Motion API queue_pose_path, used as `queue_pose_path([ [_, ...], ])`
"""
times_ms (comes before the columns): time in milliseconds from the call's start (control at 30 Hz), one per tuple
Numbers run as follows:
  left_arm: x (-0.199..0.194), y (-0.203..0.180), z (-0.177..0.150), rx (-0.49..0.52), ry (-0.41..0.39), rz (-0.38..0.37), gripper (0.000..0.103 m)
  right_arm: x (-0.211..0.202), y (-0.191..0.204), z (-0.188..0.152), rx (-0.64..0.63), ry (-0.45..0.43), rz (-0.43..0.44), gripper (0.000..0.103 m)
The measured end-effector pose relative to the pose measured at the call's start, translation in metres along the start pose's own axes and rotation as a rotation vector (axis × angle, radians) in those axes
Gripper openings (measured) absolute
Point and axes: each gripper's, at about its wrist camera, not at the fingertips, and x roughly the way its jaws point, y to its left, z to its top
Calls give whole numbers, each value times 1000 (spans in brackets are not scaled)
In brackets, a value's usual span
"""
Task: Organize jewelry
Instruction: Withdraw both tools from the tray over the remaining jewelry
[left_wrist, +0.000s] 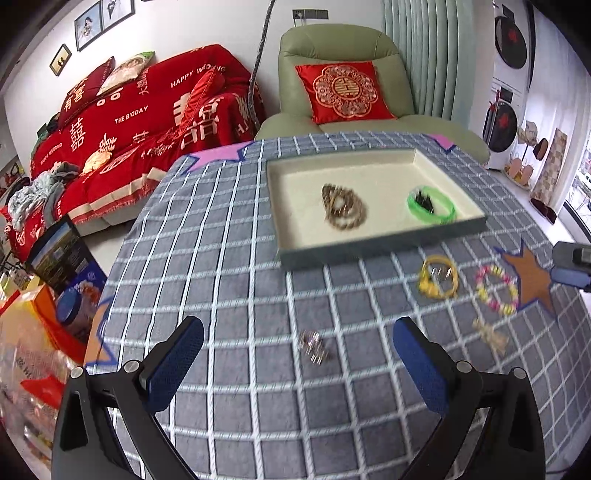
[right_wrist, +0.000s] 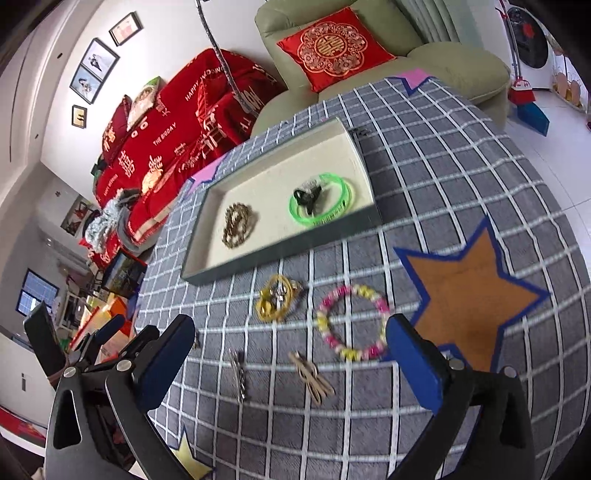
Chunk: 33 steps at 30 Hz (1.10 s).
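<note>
Nearest, the left gripper (left_wrist: 297, 363) hangs above the checked tablecloth (left_wrist: 229, 258) with its blue-padded jaws spread wide and nothing between them; a small silvery clip (left_wrist: 314, 347) lies on the cloth in the gap, untouched. The right gripper (right_wrist: 290, 360) is likewise spread wide and empty over the same cloth, and the left gripper's blue fingers show at the far left edge of the right wrist view.

Just past the right gripper's fingers lie a tan hair clip (right_wrist: 314, 376) and the silvery clip, seen edge-on. The right-hand blue pad sits just beside the pink-and-yellow beaded bracelet (right_wrist: 352, 321), which lies flat next to a brown star patch (right_wrist: 469, 299) on the cloth. Left of the bracelet, a yellow band (right_wrist: 277, 299) with small metallic pieces bunched on it rests near the tray's front wall.

Farther on sits the shallow grey tray (right_wrist: 236, 273) with a cream lining. Inside it, a coiled brown bead strand (right_wrist: 238, 225) lies toward the left and a green bangle (right_wrist: 321, 203) toward the right, with a black clip (right_wrist: 306, 197) resting across the bangle's rim.

Beyond the table stand a pale green armchair (left_wrist: 332, 55) holding a red embroidered cushion (left_wrist: 345, 92), and a sofa under a red printed cover (left_wrist: 147, 118).
</note>
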Motion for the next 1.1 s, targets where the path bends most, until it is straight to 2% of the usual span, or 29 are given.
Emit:
queue_pose_path([
  [233, 10, 13, -20, -59, 61, 1, 103, 9, -3, -21, -6, 48, -49, 103],
  [500, 31, 9, -33, -93, 131, -2, 103, 21, 0, -51, -83, 109, -120, 103],
  [833, 48, 8, -30, -127, 157, 6, 103, 36, -2, -65, -158, 141, -183, 102],
  [1100, 55, 12, -30, -148, 166, 8, 103, 42, 10, -69, -245, 135, -224, 95],
])
